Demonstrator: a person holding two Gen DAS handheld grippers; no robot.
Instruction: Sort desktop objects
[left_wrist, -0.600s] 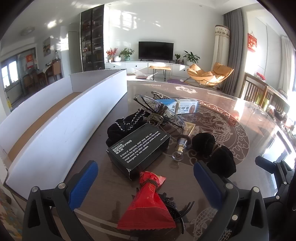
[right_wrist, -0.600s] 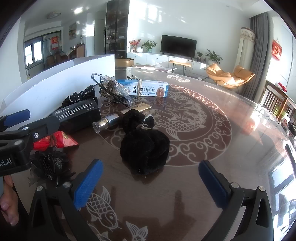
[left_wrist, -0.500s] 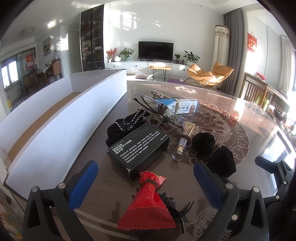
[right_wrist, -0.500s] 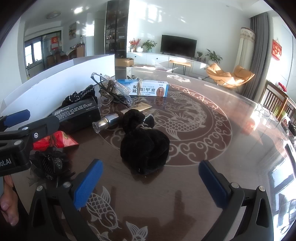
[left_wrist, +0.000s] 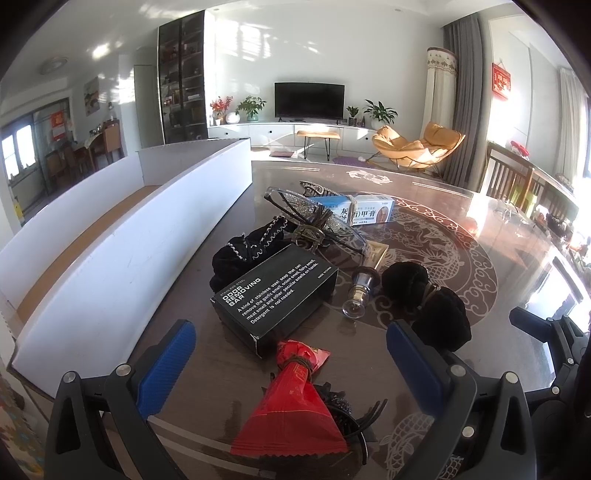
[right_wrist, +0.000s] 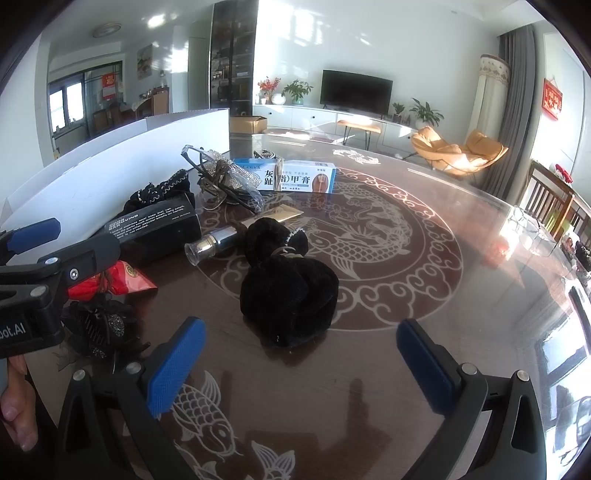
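Desktop objects lie clustered on the dark glass-topped round table (left_wrist: 424, 192). At far left we see the long white cardboard tray (left_wrist: 122, 251), just beside the pile. Our left gripper (left_wrist: 291, 354) hangs with its jaws spread wide, grasping nothing; the red crinkled foil packet (left_wrist: 295, 410) lies on the table between them, over a black beaded hair clip (left_wrist: 341, 406). Beyond it sits the black rectangular cardboard box with white lettering (left_wrist: 275, 290), a black trimmed fabric scrunchie (left_wrist: 251, 243) behind it. Further right lie a small clear-capped metal bottle (left_wrist: 358, 291) and a blue-and-white ointment carton (left_wrist: 360, 210). Our right gripper (right_wrist: 299, 365) is likewise released and empty, the black velvet drawstring pouch (right_wrist: 291, 284) resting just ahead of its jaws.
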